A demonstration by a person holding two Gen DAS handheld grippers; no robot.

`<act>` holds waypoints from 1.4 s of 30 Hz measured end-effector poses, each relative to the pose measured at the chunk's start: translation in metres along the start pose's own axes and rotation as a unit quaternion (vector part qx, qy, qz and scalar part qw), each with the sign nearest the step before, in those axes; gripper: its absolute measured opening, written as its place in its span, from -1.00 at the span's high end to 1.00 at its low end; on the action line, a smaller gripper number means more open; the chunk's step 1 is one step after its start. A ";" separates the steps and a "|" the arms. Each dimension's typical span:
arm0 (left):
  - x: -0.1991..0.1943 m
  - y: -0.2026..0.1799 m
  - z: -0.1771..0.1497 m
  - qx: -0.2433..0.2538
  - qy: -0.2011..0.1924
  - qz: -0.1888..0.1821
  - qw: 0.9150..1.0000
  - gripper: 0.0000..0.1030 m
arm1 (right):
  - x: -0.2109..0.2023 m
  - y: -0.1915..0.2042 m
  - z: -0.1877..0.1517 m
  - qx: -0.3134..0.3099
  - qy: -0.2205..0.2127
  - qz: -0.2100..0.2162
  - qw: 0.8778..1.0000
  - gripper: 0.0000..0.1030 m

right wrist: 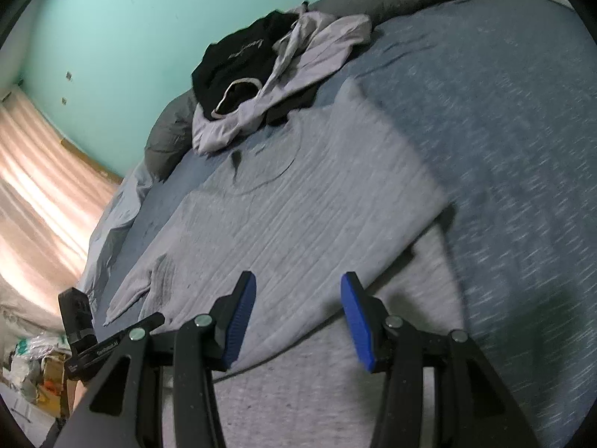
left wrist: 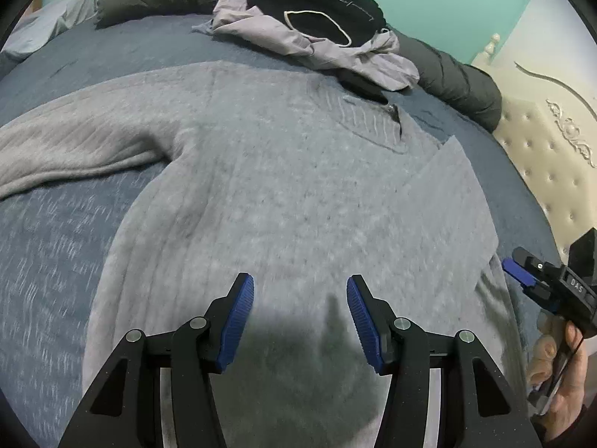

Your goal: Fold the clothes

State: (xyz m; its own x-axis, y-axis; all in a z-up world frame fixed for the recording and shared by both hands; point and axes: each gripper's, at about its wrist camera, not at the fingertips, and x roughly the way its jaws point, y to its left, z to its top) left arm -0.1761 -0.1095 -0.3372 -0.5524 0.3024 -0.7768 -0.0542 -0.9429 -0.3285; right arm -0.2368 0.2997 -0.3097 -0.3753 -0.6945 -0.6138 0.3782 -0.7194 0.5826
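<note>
Looking down, I see the big grey knitted sweater [left wrist: 283, 171] lying flat on the blue bed cover [left wrist: 52, 246]. My left gripper [left wrist: 300, 291] and right gripper [right wrist: 298, 291] hang above it, fingers wide, holding nothing.

sweater [left wrist: 283, 186] hem cut off, bedspread [right wrist: 522, 149] motion-blurred

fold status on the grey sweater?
Done: the grey sweater lies spread on the bed, and its right sleeve is folded across the body. In hand: nothing; left gripper and right gripper hover open. Left: the left sleeve lies outstretched; the clothes pile is unfolded.
</note>
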 end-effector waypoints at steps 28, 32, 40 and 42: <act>0.035 0.020 0.008 0.002 0.030 -0.033 0.999 -0.34 | 0.135 -0.012 0.213 -0.042 0.117 -0.202 0.971 -0.04; 0.037 0.020 0.008 0.005 0.032 -0.035 0.999 -0.35 | 0.158 -0.015 0.217 -0.043 0.136 -0.224 0.964 0.47; 0.035 0.022 0.006 0.002 0.033 -0.040 0.999 -0.35 | 0.172 -0.019 0.224 -0.080 0.114 -0.284 0.949 0.84; 0.034 0.022 0.006 0.001 0.032 -0.040 0.999 -0.35 | 0.171 -0.019 0.223 -0.099 0.096 -0.304 0.943 0.84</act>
State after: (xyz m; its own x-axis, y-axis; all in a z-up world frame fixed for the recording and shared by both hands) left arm -0.2006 -0.1210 -0.3677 -0.4914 0.3852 -0.7811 -0.0974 -0.9156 -0.3902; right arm -0.4973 0.1916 -0.3075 -0.4211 -0.1269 -0.8981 0.2999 -0.9539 -0.0059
